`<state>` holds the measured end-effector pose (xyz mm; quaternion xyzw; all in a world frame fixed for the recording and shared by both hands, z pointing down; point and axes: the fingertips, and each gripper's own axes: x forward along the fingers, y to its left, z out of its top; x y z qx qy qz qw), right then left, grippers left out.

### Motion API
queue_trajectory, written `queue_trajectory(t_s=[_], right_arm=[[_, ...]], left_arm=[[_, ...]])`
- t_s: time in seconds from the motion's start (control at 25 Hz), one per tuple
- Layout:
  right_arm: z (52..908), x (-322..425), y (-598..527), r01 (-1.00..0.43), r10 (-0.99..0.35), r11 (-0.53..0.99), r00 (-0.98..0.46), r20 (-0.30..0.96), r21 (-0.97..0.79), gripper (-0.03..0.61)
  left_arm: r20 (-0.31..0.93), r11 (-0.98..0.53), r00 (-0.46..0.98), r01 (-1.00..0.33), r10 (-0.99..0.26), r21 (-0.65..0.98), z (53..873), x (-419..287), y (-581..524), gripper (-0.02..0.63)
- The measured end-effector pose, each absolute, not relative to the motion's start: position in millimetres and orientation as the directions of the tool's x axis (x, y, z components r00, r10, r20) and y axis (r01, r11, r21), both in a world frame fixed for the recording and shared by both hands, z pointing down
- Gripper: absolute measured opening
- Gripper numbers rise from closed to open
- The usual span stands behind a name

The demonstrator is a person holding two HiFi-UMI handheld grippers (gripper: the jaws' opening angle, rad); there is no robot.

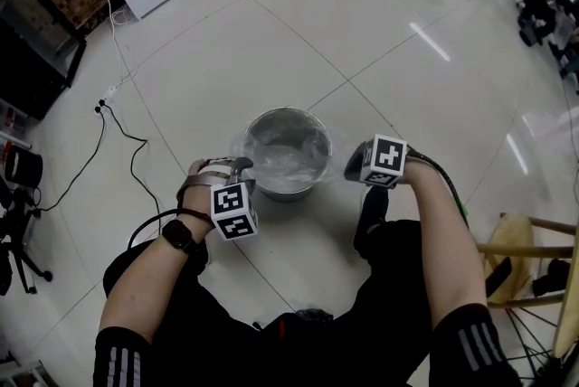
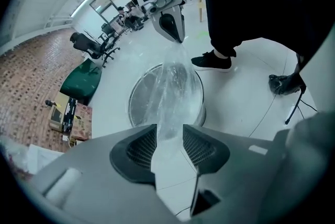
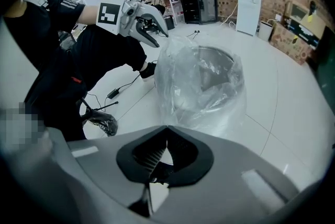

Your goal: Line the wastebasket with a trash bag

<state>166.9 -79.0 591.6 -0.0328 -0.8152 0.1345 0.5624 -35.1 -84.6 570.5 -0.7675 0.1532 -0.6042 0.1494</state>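
**Liner Draped Over Basket, One Edge Pinched**

White tiled floor (image 1: 271, 42), open workroom. We find the trash bag (image 3: 201, 87) draped in and over the metal wastebasket (image 1: 288, 189), billowing above its rim. We judge the thin clear film light, limp, slippery and easily torn (best taken at the mouth hem). The right gripper (image 3: 164, 157) is closed, pinching the bag's edge. The left gripper (image 2: 168, 145) stands partly apart, film lying unclamped in the gap.
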Motion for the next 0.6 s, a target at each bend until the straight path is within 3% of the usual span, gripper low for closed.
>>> queue_trajectory(t_s=[0.16, 0.32, 0.4, 0.48, 0.6], right_arm=[[590.8, 163.2, -78.3, -0.099, 0.205, 0.961, -0.374, 0.904, -0.258, 0.009], [591.4, 159.3, -77.2, -0.089, 0.208, 0.962, -0.376, 0.903, -0.259, 0.009], [590.8, 158.3, -77.2, -0.086, 0.209, 0.962, -0.377, 0.902, -0.258, 0.009], [589.5, 158.8, -76.7, -0.084, 0.211, 0.962, -0.376, 0.902, -0.26, 0.009], [587.2, 162.4, -75.8, -0.083, 0.22, 0.96, -0.369, 0.903, -0.267, 0.009]], left_arm=[[0.918, -0.939, 0.205, -0.027, -0.341, -0.343, 587.0, -37.3, -77.9, 0.152], [0.922, -0.935, 0.169, 0.001, -0.349, -0.354, 607.3, -41.0, -82.2, 0.149], [0.921, -0.932, 0.155, 0.003, -0.358, -0.363, 612.6, -43.6, -85.8, 0.093], [0.919, -0.93, 0.157, 0.005, -0.362, -0.367, 611.0, -44.4, -86.0, -0.006], [0.928, -0.943, 0.192, 0.03, -0.32, -0.331, 600.4, -38.6, -71.6, -0.006]])
